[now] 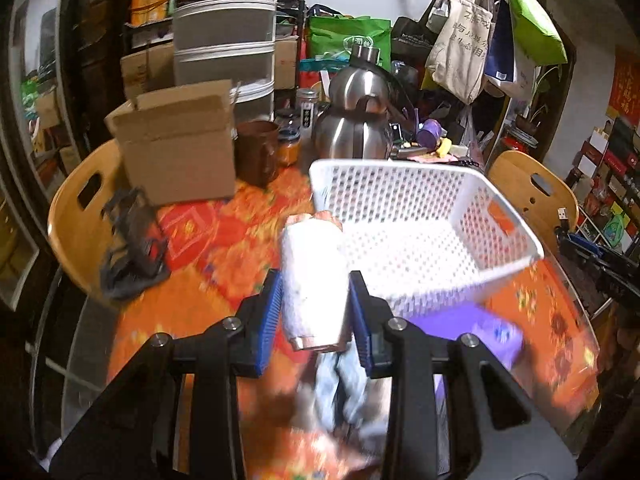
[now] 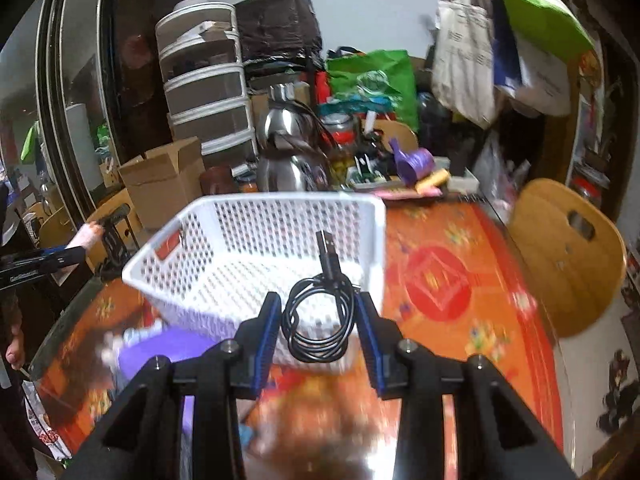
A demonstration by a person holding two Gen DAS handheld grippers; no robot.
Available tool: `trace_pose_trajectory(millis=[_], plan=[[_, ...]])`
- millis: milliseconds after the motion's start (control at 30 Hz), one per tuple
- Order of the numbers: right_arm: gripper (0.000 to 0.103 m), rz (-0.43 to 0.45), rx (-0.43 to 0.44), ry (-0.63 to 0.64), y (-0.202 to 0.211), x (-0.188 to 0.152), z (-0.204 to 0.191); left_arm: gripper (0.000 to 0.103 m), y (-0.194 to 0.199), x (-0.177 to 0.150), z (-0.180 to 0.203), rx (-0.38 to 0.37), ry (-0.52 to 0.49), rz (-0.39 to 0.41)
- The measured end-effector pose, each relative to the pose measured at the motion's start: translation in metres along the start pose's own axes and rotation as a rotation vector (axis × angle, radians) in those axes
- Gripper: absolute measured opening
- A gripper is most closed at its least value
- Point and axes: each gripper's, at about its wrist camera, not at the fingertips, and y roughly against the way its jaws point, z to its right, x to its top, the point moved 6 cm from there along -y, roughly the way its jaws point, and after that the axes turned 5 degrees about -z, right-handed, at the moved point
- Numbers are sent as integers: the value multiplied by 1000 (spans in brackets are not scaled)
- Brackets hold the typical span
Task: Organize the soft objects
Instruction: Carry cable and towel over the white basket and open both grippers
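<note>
Left wrist view: the left gripper (image 1: pixel 316 304) is clamped on one rolled white towel (image 1: pixel 314 280) with pinkish ends, its blue pads pressing both sides of the roll. The roll hangs above the orange patterned tablecloth (image 1: pixel 188 312), just beside the near corner of the single white perforated basket (image 1: pixel 516 228). From here the basket's floor looks bare, so I'd judge nothing has been dropped in yet. Below the gripper lies a blurred pale blue cloth (image 1: pixel 340 384), and to its right a purple soft item (image 1: pixel 472 328) sits against the basket's near wall. A dark grey cloth (image 1: pixel 128 248) lies off to the left by one cardboard box (image 1: pixel 176 140). Two wooden chair backs show at the table's edges, and one steel kettle (image 1: pixel 352 120) stands behind the basket.

Right wrist view: the right gripper (image 2: pixel 316 320) is closed on one coiled black USB cable (image 2: pixel 320 316), its plug sticking up, held in front of the basket (image 2: pixel 248 208) near its front wall. The basket again looks empty inside. The purple item (image 2: pixel 168 352) shows at lower left, outside the basket, with something pale and blurred beside it that I cannot make out.

As I read it, the sorting has barely begun: two things are in hand, none stowed, and at least three soft pieces are left on the table.
</note>
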Motion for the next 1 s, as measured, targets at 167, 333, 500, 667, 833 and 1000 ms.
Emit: trace_pose_trajectory(millis=[167, 333, 500, 667, 833, 1000], plan=[[37, -67, -35, 40, -45, 26, -7, 30, -40, 46, 35, -8, -57, -67], [37, -106, -49, 54, -75, 28, -8, 31, -68, 58, 54, 1, -49, -111], [38, -136, -25, 33, -91, 24, -5, 39, -84, 53, 49, 15, -45, -111], [83, -90, -4, 8, -83, 24, -5, 85, -80, 53, 37, 1, -10, -65], [83, -81, -10, 22, -73, 19, -12, 85, -71, 42, 30, 9, -12, -46], [83, -69, -13, 24, -60, 8, -16, 85, -57, 20, 27, 5, -12, -40]])
